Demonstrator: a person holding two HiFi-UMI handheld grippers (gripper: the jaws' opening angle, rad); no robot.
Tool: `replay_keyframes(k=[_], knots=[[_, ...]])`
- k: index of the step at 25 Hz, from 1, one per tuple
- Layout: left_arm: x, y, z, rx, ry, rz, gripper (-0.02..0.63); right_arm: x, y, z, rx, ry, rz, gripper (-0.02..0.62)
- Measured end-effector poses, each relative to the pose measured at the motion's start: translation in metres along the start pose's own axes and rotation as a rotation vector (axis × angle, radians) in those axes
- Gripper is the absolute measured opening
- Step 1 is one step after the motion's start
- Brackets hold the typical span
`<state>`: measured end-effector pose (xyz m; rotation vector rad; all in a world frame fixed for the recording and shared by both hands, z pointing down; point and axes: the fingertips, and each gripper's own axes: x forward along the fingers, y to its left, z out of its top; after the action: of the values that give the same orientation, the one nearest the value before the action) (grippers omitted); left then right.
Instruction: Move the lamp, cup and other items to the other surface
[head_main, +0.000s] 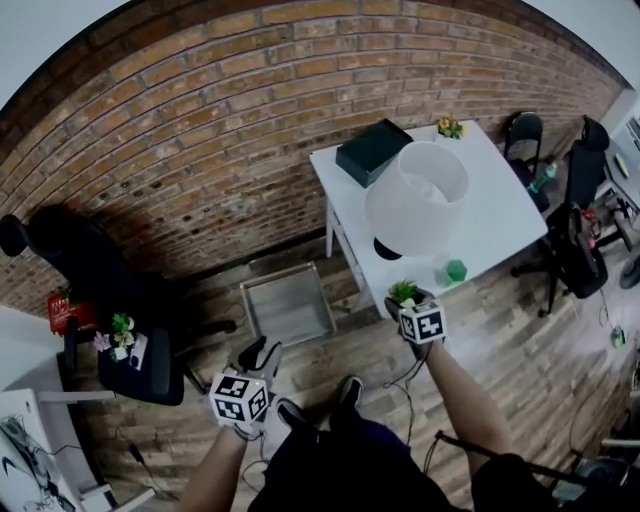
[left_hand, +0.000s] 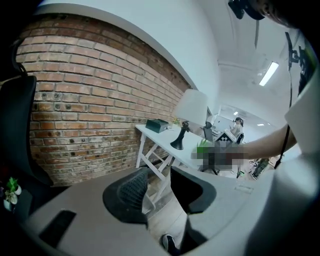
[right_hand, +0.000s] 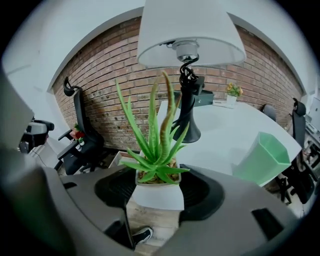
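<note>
The right tool (head_main: 408, 303) is clamping a potted aloe (right_hand: 150, 160) in the air just off the bench's (head_main: 500, 215) near edge. The left tool (left_hand: 159, 187) is hanging empty, jaws apart. The lamp (head_main: 417, 197), green cup (head_main: 456, 270), dark box (head_main: 372, 151) and flower pot (head_main: 449, 127) are sitting on the bench, not yet moved.

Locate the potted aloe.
The potted aloe sits gripped in the right tool, at the white table's near edge, left of the green cup in the head view.
</note>
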<state>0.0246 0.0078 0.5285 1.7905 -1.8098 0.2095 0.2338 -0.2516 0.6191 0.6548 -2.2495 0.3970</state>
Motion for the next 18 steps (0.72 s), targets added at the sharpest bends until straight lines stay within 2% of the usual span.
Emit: replay_keyframes(k=[5,12,18], knots=[[0.005,-0.009,0.0,-0.013,-0.01,0.024,0.144,0.008,-0.006,-0.009,0.001,0.014,0.02,0.267],[0.007,-0.015,0.001,-0.017,-0.013,0.05,0.144,0.013,-0.005,-0.015,0.021,-0.02,0.06,0.268],[0.013,-0.025,0.005,-0.011,-0.019,0.05,0.144,0.004,-0.009,-0.009,0.04,-0.076,0.092,0.307]])
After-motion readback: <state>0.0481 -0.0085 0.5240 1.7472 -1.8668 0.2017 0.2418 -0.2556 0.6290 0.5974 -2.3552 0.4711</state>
